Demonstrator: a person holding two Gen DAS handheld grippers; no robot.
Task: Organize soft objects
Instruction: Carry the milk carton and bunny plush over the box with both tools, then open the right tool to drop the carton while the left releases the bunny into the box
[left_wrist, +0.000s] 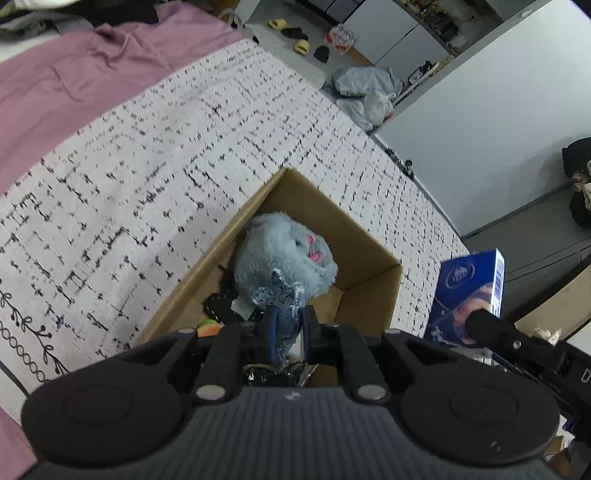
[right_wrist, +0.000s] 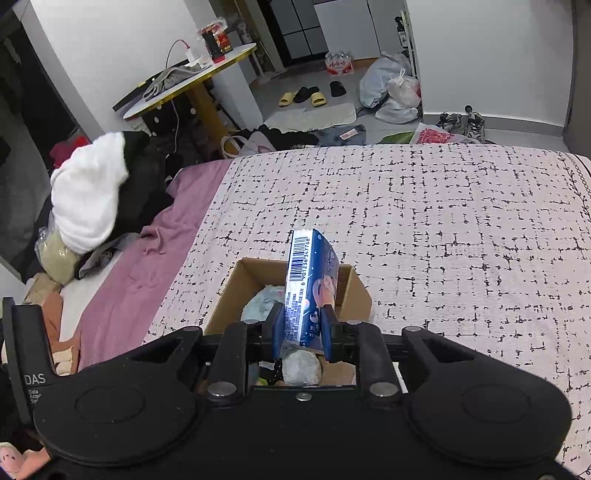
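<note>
Pinching a scrap of blue denim at the toy's edge, the left gripper (left_wrist: 290, 325) has its jaws nearly together on the cloth, so the plush toy (left_wrist: 286, 254) hangs from that tag over the cardboard box (left_wrist: 373, 295), its grey-blue body already below the rim and inside the walls. The toy looks light and limp; held by one frayed corner it will likely swing and sag, and a hold on the denim seems safer than on the slippery fur. Just to the right of the box, the right gripper (right_wrist: 301, 332) is clamped on the lower end of a blue tissue pack (right_wrist: 314, 273), which stands upright above the box opening. That pack should squash under the pads, and its glossy wrapper may slide, so a grip across its narrow faces suits it. Around the box lies the patterned bedspread (right_wrist: 443, 221).
</note>
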